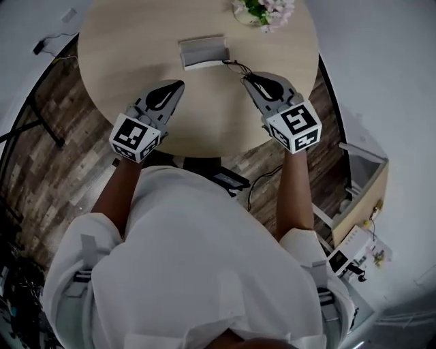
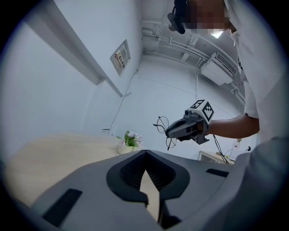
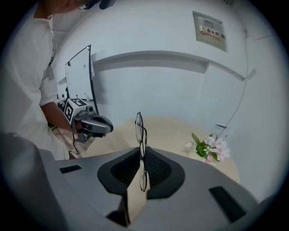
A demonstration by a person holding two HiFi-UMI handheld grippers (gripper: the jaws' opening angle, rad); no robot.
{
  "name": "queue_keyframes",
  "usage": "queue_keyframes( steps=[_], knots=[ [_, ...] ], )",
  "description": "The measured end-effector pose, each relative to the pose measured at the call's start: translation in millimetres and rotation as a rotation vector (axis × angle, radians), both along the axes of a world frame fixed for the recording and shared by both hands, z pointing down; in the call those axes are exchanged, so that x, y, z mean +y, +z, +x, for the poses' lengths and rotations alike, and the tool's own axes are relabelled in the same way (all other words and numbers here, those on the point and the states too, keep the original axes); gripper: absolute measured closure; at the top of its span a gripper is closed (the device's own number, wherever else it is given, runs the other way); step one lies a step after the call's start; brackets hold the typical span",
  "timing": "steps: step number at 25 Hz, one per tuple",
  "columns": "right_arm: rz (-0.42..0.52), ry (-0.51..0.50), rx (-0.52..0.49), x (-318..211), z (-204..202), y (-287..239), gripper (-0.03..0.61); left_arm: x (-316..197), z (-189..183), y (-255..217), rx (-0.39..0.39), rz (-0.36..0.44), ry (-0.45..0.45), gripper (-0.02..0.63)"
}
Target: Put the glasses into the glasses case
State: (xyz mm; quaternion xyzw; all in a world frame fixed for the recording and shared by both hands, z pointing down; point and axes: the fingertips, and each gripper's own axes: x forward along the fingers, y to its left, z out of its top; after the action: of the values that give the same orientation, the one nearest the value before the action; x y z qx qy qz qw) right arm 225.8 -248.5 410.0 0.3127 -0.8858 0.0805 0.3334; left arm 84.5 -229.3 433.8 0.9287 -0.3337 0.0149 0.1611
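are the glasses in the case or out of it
Out. The glasses are clamped in the right claw, held over the table and apart from the glasses case lying further back on it.

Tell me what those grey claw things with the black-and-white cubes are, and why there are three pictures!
They are hand-held tools. A person in a white shirt holds one in each hand and pinches things between its two jaws. The marker cubes are part of them. The head view comes from a camera on the person's head, looking down. The other two views come from cameras riding on each tool. On the round light wooden table are a grey glasses case and a small bunch of pink and white flowers. The right gripper is pinching thin black wire-framed glasses, held up off the table. The left gripper is closed with nothing in it.
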Motion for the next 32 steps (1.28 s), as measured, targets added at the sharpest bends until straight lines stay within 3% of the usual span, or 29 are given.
queue_keyframes(
  steps=[6,10,19,32],
  knots=[
    [-0.235,-0.261,0.071,-65.0,-10.2,63.2,0.533,-25.3,-17.7,27.0,-0.059,-0.044,-0.191,0.6],
    [-0.337,-0.385,0.146,-87.7,-23.6,101.5,0.534,-23.4,-34.1,44.9,-0.074,-0.087,-0.298,0.6],
    [-0.562,-0.597,0.358,-88.3,-49.6,178.7,0.533,0.3,-45.8,84.1,-0.074,-0.153,-0.382,0.6],
    [-0.625,-0.722,0.514,-84.5,-57.2,215.9,0.534,-0.9,-48.2,101.3,-0.07,-0.182,-0.411,0.6]
  ],
)
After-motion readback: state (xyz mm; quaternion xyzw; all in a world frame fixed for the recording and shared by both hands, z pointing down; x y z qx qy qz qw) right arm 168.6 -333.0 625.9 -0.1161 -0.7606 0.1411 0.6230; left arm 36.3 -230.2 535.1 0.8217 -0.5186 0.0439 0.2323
